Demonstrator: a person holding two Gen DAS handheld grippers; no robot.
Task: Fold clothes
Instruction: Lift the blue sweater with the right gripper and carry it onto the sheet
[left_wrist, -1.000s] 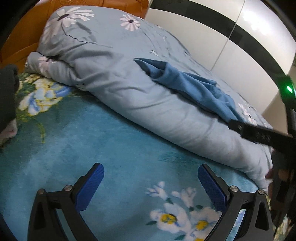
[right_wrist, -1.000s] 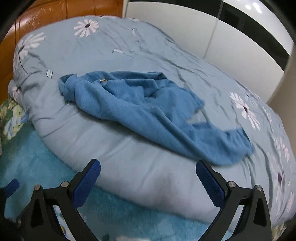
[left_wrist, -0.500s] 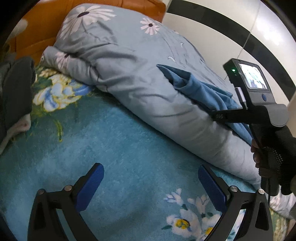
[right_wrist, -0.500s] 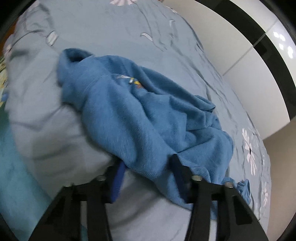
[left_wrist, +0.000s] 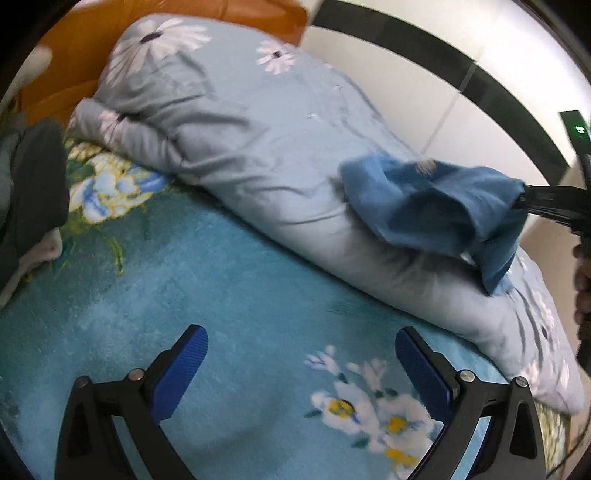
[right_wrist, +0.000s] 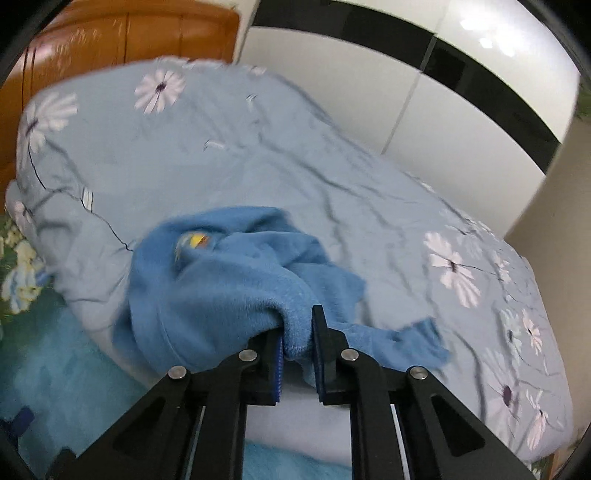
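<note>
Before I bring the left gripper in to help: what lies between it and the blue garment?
In the left wrist view, bare teal floral blanket, then the rolled grey duvet's edge, separate the open left gripper from the blue garment.

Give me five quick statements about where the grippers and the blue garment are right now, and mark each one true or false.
1. The right gripper has its jaws shut on a fold of the blue garment. True.
2. The left gripper is also holding the garment. False: its jaws are open and empty above the teal floral blanket.
3. The garment rests partly on the grey-blue daisy duvet. True.
4. The garment is already folded into a neat rectangle. False: it is bunched and hanging loosely from the right gripper.
5. An orange wooden headboard stands behind the duvet. True.
</note>
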